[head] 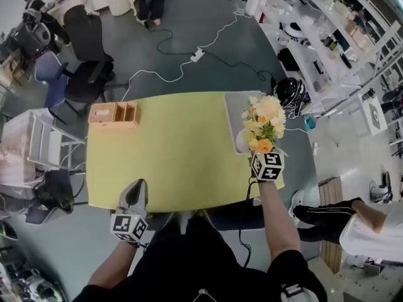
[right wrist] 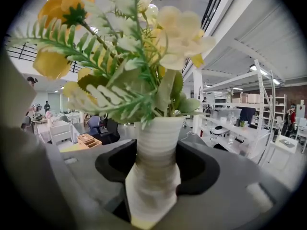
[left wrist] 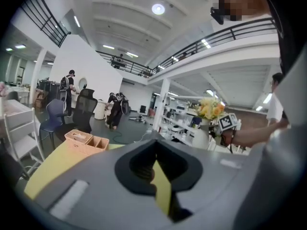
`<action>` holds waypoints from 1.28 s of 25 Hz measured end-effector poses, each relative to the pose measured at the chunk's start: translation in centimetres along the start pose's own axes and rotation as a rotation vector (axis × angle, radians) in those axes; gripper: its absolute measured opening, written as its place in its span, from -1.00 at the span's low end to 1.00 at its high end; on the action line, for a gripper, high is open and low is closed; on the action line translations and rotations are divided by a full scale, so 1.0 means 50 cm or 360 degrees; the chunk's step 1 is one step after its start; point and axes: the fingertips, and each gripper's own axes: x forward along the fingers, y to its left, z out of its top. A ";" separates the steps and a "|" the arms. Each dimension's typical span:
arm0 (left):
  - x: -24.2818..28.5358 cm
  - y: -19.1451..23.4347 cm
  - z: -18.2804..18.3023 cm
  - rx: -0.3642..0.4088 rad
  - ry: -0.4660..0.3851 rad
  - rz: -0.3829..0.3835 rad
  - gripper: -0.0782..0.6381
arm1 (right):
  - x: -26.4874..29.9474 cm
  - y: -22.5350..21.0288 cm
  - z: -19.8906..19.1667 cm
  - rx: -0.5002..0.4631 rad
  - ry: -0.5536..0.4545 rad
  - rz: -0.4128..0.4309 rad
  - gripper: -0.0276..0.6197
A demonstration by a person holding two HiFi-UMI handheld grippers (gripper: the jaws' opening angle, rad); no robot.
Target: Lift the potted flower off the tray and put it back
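The potted flower (head: 264, 121), yellow and cream blooms in a white ribbed pot (right wrist: 156, 162), is held by my right gripper (head: 257, 151), which is shut on the pot's body. It hangs over the near end of the grey tray (head: 234, 109) at the back right of the yellow-green table (head: 176, 156). In the left gripper view the potted flower (left wrist: 210, 110) shows at the right, above the table. My left gripper (head: 135, 192) sits low at the table's front left edge, its jaws together with nothing between them.
A tan wooden organiser box (head: 113, 114) stands at the table's back left corner. Chairs (head: 85, 49) and a white cable lie on the floor beyond it. White shelving (head: 327, 36) runs along the right, and a person (head: 362, 228) sits near the front right.
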 end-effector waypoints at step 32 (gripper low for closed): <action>0.047 0.000 -0.227 -0.0039 0.0322 0.0287 -0.76 | 0.382 -0.302 -0.276 0.0055 -0.0001 -0.0132 -0.12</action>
